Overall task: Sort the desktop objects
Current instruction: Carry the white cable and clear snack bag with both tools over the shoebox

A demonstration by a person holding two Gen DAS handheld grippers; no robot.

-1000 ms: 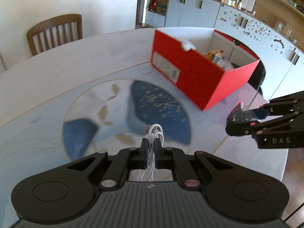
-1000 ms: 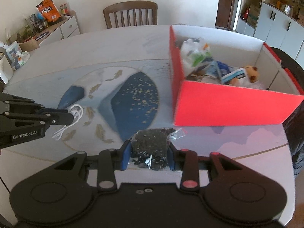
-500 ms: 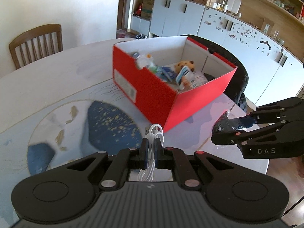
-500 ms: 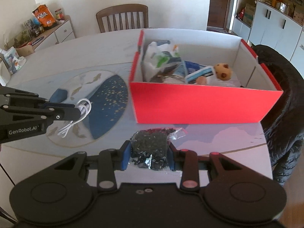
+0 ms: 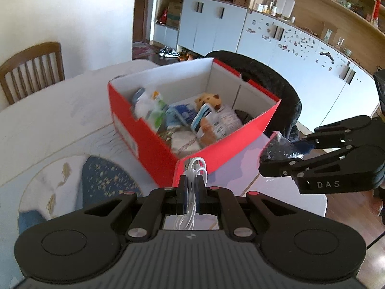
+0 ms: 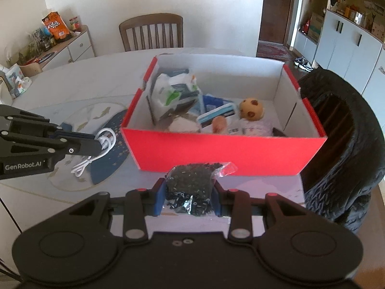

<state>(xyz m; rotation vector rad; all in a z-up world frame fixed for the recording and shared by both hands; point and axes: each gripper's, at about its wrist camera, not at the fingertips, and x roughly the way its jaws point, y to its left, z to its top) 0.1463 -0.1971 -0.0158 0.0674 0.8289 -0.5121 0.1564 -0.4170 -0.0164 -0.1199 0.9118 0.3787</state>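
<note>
Reading the lettering first, we find "DAS" printed white on our right gripper point(image 5: 286, 154) at the left wrist view's right edge, and "GenRobot.AI" on our left gripper point(image 6: 102, 144) at the right wrist view's left edge. Our left tongs clench a coiled white cable point(image 5: 196, 168); our right tongs grasp a clear bag of small black pieces point(image 6: 190, 187). Both hover at frame centre before an open red box point(image 6: 226, 149) holding packets.

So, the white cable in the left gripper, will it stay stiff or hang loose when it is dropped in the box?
Probably floppy: the white cable droops in loose loops below the left gripper. It looks thin and light, so it should fall softly into the red box. A loop may catch on a finger.
</note>
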